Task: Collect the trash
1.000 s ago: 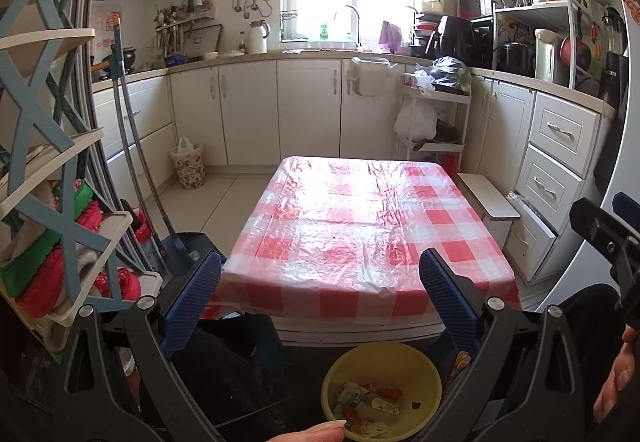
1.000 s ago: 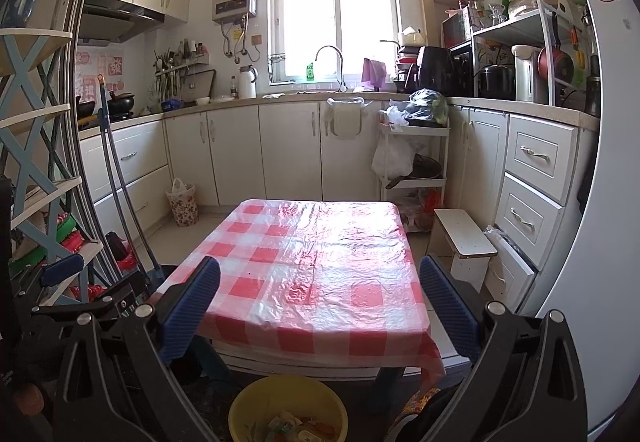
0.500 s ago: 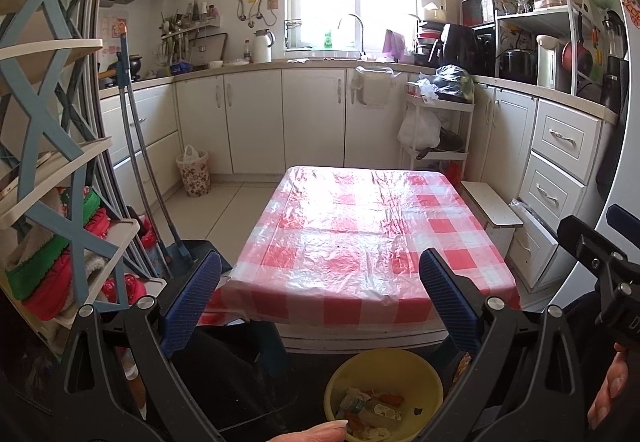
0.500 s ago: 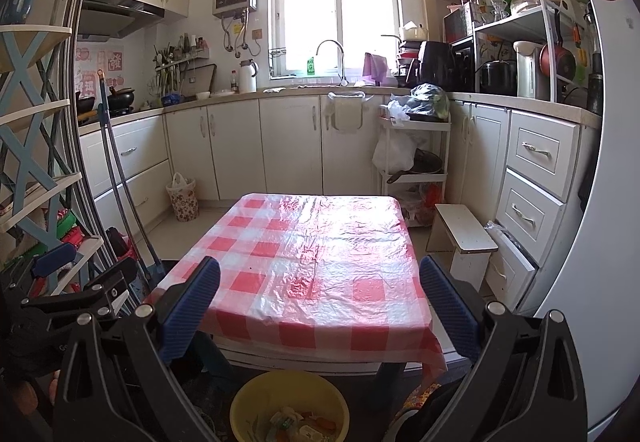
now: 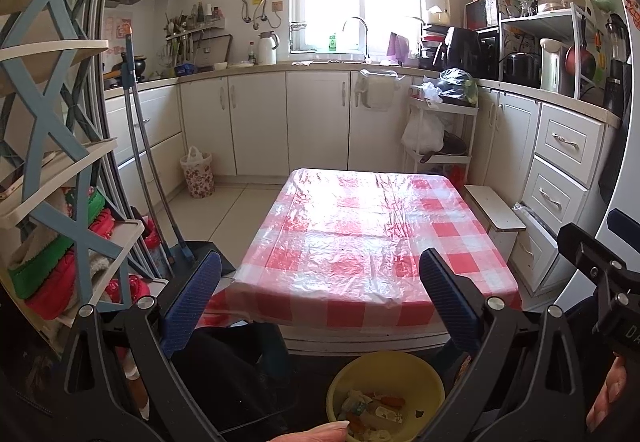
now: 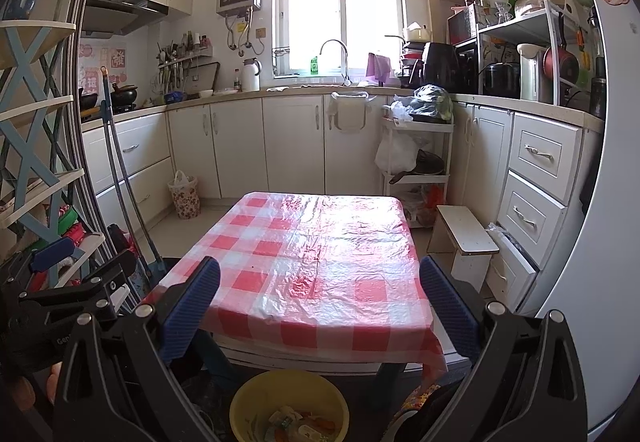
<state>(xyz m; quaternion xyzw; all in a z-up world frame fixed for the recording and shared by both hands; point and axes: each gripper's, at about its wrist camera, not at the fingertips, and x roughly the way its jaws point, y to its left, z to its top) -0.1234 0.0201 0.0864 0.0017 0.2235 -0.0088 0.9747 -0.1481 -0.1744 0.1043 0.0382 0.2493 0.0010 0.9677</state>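
A yellow basin with wrappers and scraps of trash in it stands on the floor below the near edge of a low table with a red-and-white checked plastic cloth. My left gripper is open, held above and behind the basin, with nothing between its blue pads. My right gripper is open too, at about the same height, its blue pads wide apart. The tabletop bears no trash. In the left wrist view the right gripper's body shows at the right edge.
A blue-and-white shelf rack with slippers stands at the left. Mop handles and a dustpan lean beside it. A small white stool, a trolley, cabinets and a floral bin surround the table. A thumb shows at the bottom.
Both grippers have risen and tilted up a little, so the table and basin sit lower in view. Both stay open and hold nothing.
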